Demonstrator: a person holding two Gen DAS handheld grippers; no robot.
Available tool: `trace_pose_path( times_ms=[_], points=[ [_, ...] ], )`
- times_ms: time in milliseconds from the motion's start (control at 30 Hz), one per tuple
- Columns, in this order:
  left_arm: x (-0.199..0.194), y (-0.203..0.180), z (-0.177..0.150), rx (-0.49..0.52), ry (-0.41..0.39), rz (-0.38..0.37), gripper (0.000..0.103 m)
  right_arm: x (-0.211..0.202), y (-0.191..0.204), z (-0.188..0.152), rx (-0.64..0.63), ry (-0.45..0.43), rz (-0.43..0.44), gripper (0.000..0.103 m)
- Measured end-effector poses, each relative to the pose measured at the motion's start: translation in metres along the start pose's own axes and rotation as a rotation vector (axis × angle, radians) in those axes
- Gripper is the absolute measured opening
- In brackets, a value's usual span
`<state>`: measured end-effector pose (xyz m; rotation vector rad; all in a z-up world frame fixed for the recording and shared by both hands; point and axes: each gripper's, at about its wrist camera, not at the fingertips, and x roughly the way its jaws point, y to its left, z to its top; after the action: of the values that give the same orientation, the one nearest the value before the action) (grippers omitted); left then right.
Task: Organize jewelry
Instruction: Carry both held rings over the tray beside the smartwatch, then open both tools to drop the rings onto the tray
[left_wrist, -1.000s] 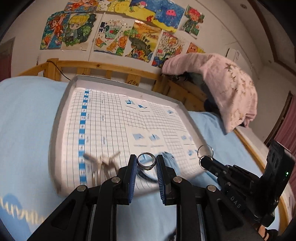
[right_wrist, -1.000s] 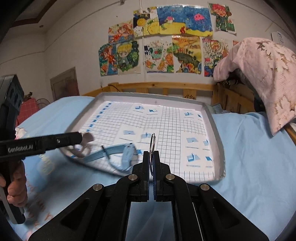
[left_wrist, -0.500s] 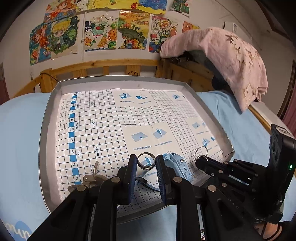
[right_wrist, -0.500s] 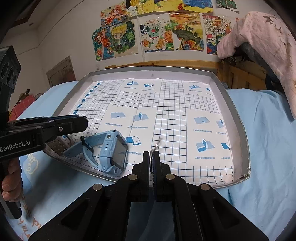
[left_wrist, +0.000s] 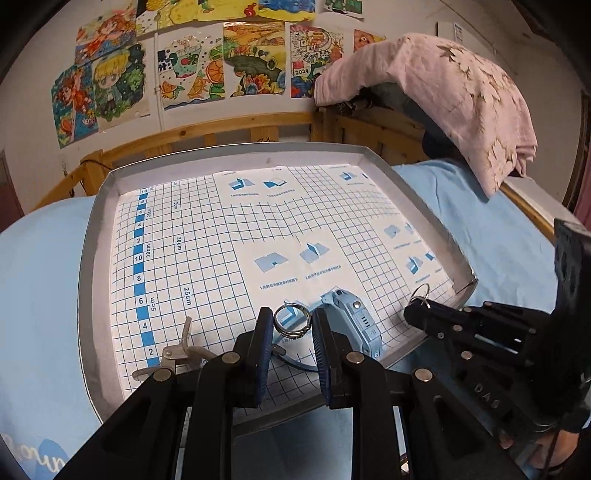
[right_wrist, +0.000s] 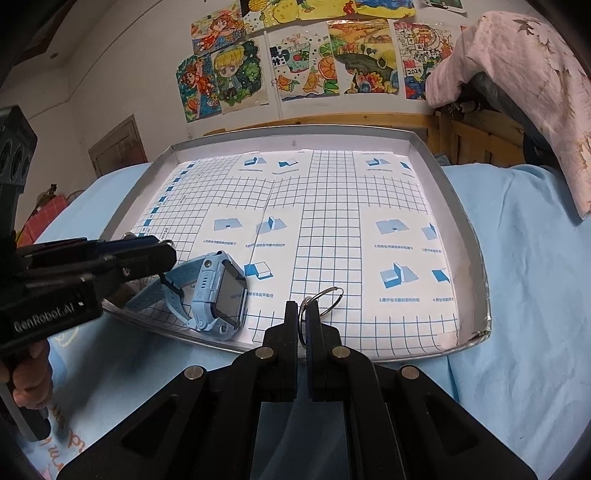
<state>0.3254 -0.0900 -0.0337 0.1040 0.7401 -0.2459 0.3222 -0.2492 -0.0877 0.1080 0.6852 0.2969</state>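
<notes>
left black two-finger gripper (left_wrist: 291, 325): my jaws part-closed, blue-padded fingers (left_wrist: 264, 332) pinching a silver metal ring (left_wrist: 292, 319) between them, held level. right black two-finger gripper (right_wrist: 302, 317): my jaws nearly together, clamping a thin wire hoop (right_wrist: 325, 299) edge-on. my bare hand (right_wrist: 29, 373) grips the left handle.

The right gripper (right_wrist: 302, 314) pinches a thin wire ring (right_wrist: 327, 300) over the tray (right_wrist: 467, 225), right of the blue watch (right_wrist: 218, 295).
</notes>
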Motion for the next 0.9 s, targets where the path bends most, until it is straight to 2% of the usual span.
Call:
trace_pose_path(
  times_ms=[300, 400, 467, 533, 700, 733, 767, 833, 900],
  points=[
    [0.002, -0.002, 0.002, -0.008, 0.032, 0.004, 0.021, -0.007, -0.004, -0.003, 0.017, 0.019, 0.012, 0.007],
    [0.002, -0.004, 0.002, -0.009, 0.04, -0.002, 0.024, -0.01, -0.004, -0.004, 0.018, 0.023, 0.014, 0.021],
    [0.001, -0.005, 0.002, -0.014, 0.041, -0.011, 0.036, -0.015, -0.004, -0.005, 0.016, 0.021, 0.013, 0.033],
    [-0.002, -0.006, 0.002, -0.027, 0.032, -0.014, 0.047, -0.019, -0.003, -0.006, 0.009, 0.017, 0.004, 0.034],
    [-0.01, -0.002, -0.002, -0.067, 0.02, -0.024, 0.048, -0.035, -0.011, -0.011, 0.031, -0.021, -0.023, 0.035],
    [-0.015, -0.002, -0.003, -0.069, 0.005, -0.022, 0.051, -0.04, -0.014, -0.012, 0.042, -0.041, -0.032, 0.038],
    [-0.019, -0.001, -0.004, -0.071, -0.01, -0.023, 0.059, -0.045, -0.016, -0.013, 0.048, -0.06, -0.036, 0.044],
    [-0.033, 0.0, -0.007, -0.087, -0.056, -0.026, 0.07, -0.058, -0.018, -0.014, 0.059, -0.111, -0.043, 0.051],
    [-0.046, 0.002, -0.01, -0.107, -0.099, -0.035, 0.077, -0.074, -0.018, -0.016, 0.057, -0.173, -0.051, 0.055]
  ],
)
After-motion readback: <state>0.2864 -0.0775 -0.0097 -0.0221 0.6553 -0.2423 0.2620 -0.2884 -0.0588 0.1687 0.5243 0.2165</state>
